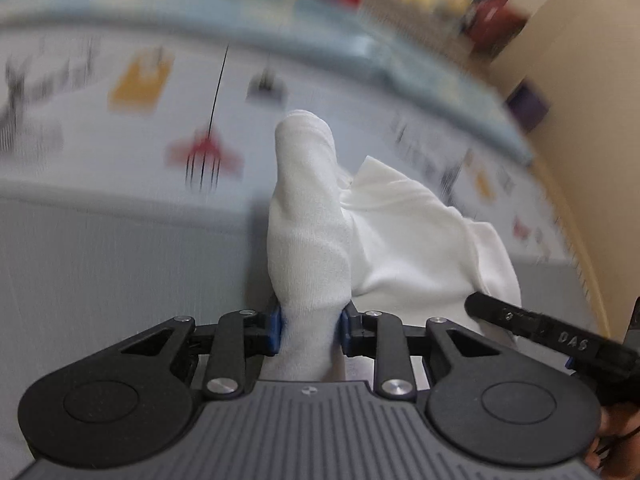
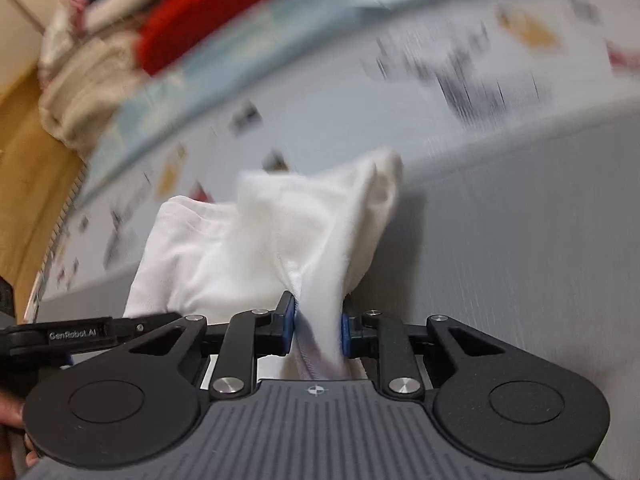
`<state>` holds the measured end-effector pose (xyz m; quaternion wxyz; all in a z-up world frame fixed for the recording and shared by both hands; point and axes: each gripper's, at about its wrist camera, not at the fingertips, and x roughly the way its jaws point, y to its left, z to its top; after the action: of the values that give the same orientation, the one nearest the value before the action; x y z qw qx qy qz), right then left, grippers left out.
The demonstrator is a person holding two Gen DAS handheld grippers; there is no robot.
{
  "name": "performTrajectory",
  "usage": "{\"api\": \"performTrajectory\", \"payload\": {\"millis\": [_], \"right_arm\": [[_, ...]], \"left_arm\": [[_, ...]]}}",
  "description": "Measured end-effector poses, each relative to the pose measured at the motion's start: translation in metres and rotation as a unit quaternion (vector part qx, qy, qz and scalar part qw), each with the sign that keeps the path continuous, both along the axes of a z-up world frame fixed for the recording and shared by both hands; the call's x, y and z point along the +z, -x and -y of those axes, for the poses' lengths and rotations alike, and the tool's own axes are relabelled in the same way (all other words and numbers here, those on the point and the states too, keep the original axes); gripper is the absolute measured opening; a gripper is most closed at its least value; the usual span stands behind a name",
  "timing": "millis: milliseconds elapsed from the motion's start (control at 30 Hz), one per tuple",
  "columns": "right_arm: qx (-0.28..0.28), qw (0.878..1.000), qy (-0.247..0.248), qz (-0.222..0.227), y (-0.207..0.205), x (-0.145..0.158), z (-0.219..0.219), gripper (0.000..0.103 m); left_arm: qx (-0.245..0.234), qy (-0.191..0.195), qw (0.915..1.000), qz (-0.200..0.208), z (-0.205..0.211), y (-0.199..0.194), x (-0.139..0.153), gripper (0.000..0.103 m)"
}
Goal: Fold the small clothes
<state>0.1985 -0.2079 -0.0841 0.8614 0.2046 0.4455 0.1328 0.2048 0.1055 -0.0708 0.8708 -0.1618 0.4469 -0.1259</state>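
Left wrist view: left gripper [image 1: 310,330] has its blue-padded fingers [image 1: 275,330] pinched on a bunched fold of the white garment [image 1: 404,240], which rises as a rounded hump just beyond the pads. Rest of the garment spreads right of the hump, over the grey counter [image 1: 120,264]. A patterned cloth [image 1: 140,92] lies behind the garment, blurred. Right wrist view: right gripper [image 2: 319,332] likewise clamped on the garment's stitched edge. Red fabric [image 2: 224,8] piled far behind the garment, upper left.
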Motion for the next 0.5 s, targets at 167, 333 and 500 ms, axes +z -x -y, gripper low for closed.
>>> {"api": "performTrajectory", "payload": {"millis": [167,333,500], "right_arm": [[-0.056,0.994,0.038,0.081,-0.006,0.023,-0.007,0.051],[-0.050,0.996,0.047,0.048,-0.010,0.014,-0.005,0.050],[0.013,0.993,0.105,-0.058,-0.011,-0.020,-0.020,0.050]], "left_arm": [[0.056,0.019,0.9983,0.002,-0.026,-0.005,0.007,0.058],[0.048,0.005,0.9962,-0.072,-0.040,-0.006,-0.014,0.058],[0.015,-0.042,0.9869,-0.155,-0.030,-0.004,-0.050,0.058]]}}
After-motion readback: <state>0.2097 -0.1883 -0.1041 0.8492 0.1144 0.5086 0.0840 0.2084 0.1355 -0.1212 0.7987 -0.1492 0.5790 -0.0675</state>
